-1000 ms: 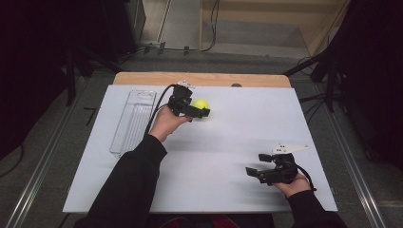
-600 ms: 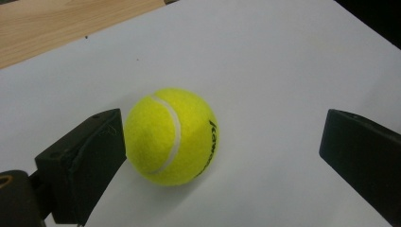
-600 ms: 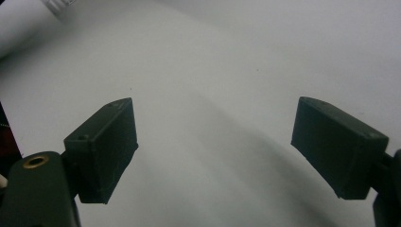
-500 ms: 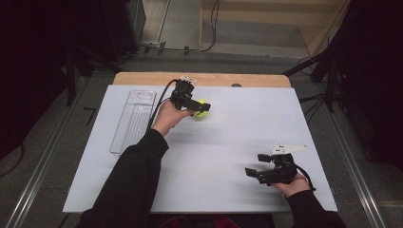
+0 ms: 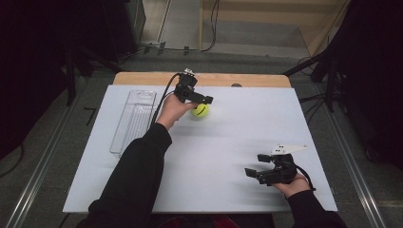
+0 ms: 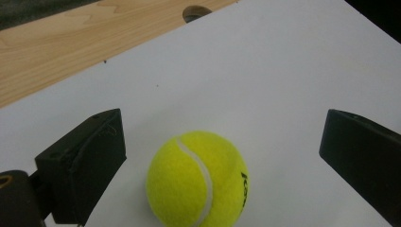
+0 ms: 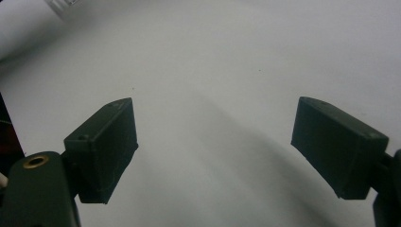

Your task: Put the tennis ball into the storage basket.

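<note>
White sheet covers most of the wooden desk (image 5: 142, 78), dark room all around. The tennis ball (image 5: 200, 110) sits toward the far edge, between the left gripper (image 5: 205, 100)'s spread fingers, not touched. The right gripper (image 5: 254, 166) hovers near the front, fingers spread, empty. A clear tray (image 5: 134, 121) lies at left.

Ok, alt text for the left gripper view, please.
A yellow tennis ball sits on the white table between the left gripper's two open black jaws, touching neither. A strip of bare wood runs along the table's far edge.
</note>
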